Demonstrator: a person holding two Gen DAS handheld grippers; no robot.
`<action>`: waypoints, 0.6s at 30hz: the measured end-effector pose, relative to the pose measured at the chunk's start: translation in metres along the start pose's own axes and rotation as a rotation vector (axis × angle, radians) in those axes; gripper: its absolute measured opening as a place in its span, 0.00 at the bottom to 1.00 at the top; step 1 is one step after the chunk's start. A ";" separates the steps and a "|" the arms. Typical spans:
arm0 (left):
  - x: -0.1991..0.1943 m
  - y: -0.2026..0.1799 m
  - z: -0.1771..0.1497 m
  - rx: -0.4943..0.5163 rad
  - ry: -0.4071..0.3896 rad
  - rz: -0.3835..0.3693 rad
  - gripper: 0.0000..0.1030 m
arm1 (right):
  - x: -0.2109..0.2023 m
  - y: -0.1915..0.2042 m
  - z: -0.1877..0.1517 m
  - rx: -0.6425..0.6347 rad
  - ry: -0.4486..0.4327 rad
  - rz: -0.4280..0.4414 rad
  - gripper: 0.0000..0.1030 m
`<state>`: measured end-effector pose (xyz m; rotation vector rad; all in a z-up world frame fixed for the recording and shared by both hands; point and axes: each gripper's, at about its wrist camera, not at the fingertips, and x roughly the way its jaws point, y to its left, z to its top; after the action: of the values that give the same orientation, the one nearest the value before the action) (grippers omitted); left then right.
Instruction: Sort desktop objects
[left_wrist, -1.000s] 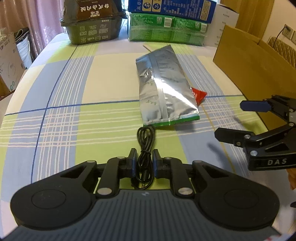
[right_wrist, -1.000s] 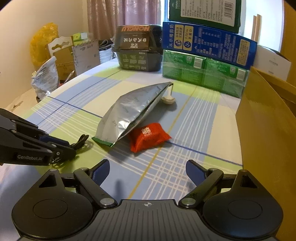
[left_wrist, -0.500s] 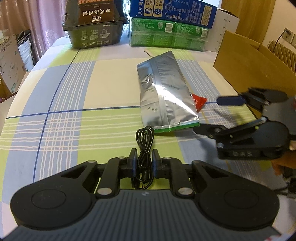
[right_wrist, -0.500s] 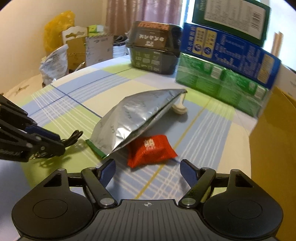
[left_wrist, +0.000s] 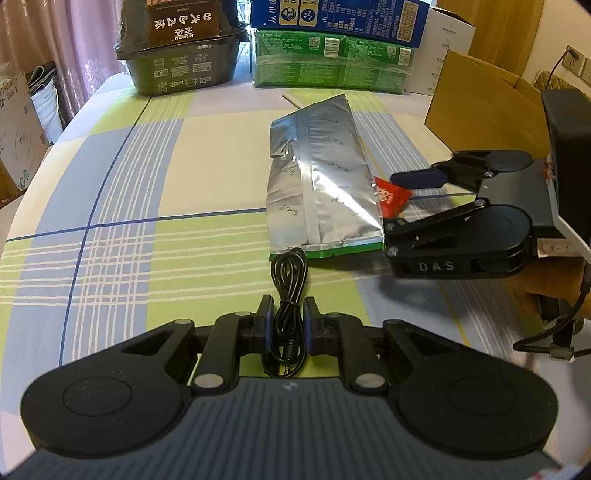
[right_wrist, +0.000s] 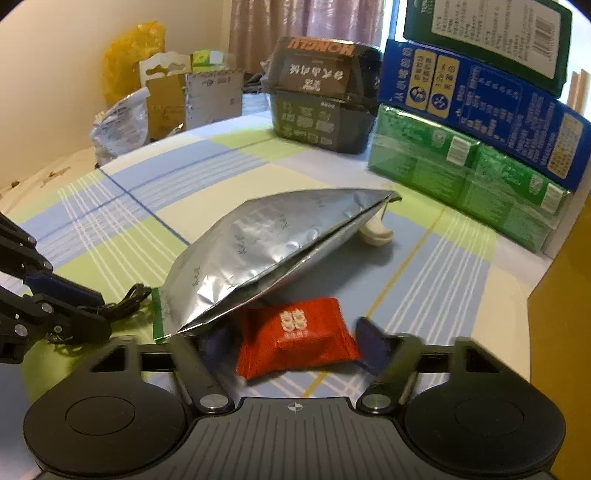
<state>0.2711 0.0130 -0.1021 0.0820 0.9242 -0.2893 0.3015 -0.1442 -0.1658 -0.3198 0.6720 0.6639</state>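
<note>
Clamping one coiled black cable (left_wrist: 289, 291), the left gripper (left_wrist: 289, 325) sits low over the checked tablecloth (left_wrist: 110, 206). Its right twin (right_wrist: 295, 341), jaws apart, now straddles one red packet (right_wrist: 295, 338) half tucked under one silver pouch (right_wrist: 266, 254); a second ago it hung well back. Beyond stand one dark tub (right_wrist: 321, 110), three stacked boxes (right_wrist: 480, 110) and one brown carton (left_wrist: 476, 99).

The checked tablecloth (left_wrist: 110, 177) is bare on the left, but the silver bag (left_wrist: 321, 184) leans over the red packet (right_wrist: 295, 336), and boxes (right_wrist: 469, 173) block the back.
</note>
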 end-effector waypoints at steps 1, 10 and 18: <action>0.000 0.000 0.000 0.001 0.000 0.000 0.12 | 0.000 0.000 0.000 0.008 0.004 0.007 0.55; 0.003 -0.002 -0.002 0.039 -0.006 0.012 0.16 | -0.013 0.002 0.001 0.086 0.053 0.001 0.39; -0.011 -0.006 -0.013 0.029 0.032 -0.048 0.13 | -0.057 0.009 -0.006 0.227 0.074 -0.015 0.39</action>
<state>0.2528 0.0126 -0.1006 0.0915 0.9553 -0.3470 0.2592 -0.1667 -0.1324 -0.1399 0.8067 0.5571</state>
